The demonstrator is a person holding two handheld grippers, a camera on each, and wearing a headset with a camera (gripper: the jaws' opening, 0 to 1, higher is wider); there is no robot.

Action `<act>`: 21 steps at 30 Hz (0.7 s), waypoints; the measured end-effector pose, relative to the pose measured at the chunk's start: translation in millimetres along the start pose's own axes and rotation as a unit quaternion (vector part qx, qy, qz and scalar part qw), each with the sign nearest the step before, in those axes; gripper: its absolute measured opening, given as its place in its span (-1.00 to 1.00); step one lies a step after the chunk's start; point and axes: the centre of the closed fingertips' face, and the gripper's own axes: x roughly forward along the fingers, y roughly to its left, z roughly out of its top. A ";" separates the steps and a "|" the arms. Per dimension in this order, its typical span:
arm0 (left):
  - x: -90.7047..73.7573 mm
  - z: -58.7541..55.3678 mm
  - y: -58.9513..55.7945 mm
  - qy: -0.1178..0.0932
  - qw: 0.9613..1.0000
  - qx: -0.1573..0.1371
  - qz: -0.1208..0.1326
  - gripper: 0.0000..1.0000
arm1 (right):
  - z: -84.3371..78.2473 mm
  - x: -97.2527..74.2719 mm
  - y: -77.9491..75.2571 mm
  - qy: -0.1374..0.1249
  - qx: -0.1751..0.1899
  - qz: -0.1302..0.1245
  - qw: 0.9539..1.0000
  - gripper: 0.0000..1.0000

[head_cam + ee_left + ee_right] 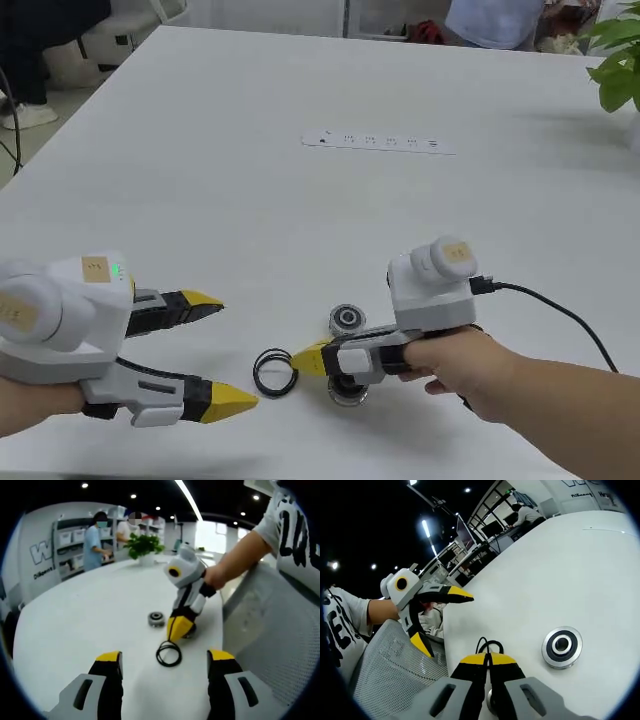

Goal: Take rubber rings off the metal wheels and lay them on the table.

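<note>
left gripper point(220, 350): jaws spread wide, hovering low over the worktop point(250, 200) at the near edge, left side, gripping nothing.
right gripper point(300, 360): jaws pressed together, yellow tips right up against the rings; I cannot tell if they actually pinch them.
rings point(275, 371): black loops down on the worktop by the near edge, between the two grippers.
first wheel point(347, 319): lying flat, just beyond the right gripper.
second wheel point(347, 392): tucked under the right gripper, mostly hidden.
power strip point(378, 142): well back, mid-worktop.
</note>
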 end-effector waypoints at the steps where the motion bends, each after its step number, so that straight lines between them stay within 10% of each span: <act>1: 0.3 0.1 -0.3 0.000 1.000 0.000 0.000 0.39 | 0.0 -0.1 -0.9 0.000 0.000 -0.002 1.000 -1.00; 21: 0.0 -3.2 -2.5 0.006 1.000 -0.002 -0.002 0.38 | -3.1 0.9 -5.1 0.012 -0.031 -0.025 0.999 -0.84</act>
